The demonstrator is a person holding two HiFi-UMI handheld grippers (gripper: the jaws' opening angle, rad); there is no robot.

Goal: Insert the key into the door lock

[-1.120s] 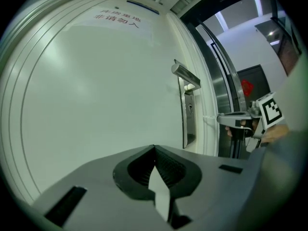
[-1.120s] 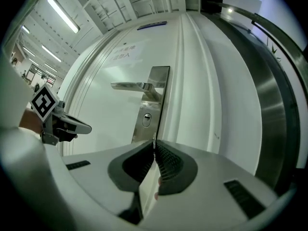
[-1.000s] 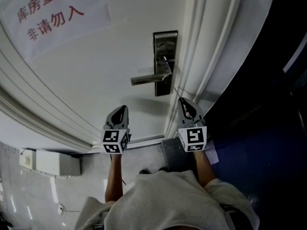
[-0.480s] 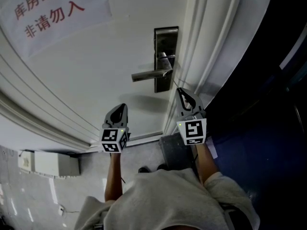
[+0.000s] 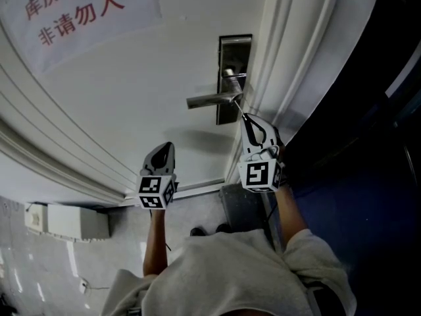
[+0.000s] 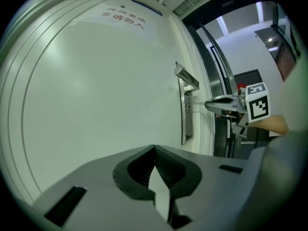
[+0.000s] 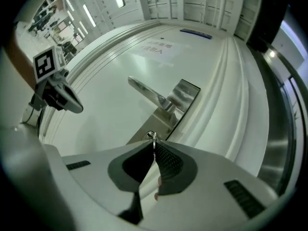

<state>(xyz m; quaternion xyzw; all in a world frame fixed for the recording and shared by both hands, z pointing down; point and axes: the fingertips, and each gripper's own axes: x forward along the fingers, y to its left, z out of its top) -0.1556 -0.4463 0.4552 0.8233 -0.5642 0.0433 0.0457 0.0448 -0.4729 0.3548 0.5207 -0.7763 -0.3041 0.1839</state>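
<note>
A steel lock plate (image 5: 231, 78) with a lever handle (image 5: 212, 99) sits on the white door (image 5: 131, 97). My right gripper (image 5: 248, 120) is shut on a thin metal key (image 7: 152, 138). The key's tip points at the lower part of the plate (image 7: 180, 100), just below the handle (image 7: 147, 93); I cannot tell whether it touches. My left gripper (image 5: 164, 151) hangs lower left of the lock, shut (image 6: 155, 150) and empty, facing the bare door. From the left gripper view, the right gripper (image 6: 216, 105) stands level before the plate (image 6: 186, 114).
A paper sign with red characters (image 5: 79, 12) hangs on the door at upper left. The moulded white door frame (image 5: 289, 64) runs right of the lock, with a dark opening (image 5: 368, 143) beyond. A white box (image 5: 66, 222) sits low by the floor.
My right gripper has risen toward the lock plate and rolled, so its marker cube now faces differently. The left gripper has stayed where it was.
</note>
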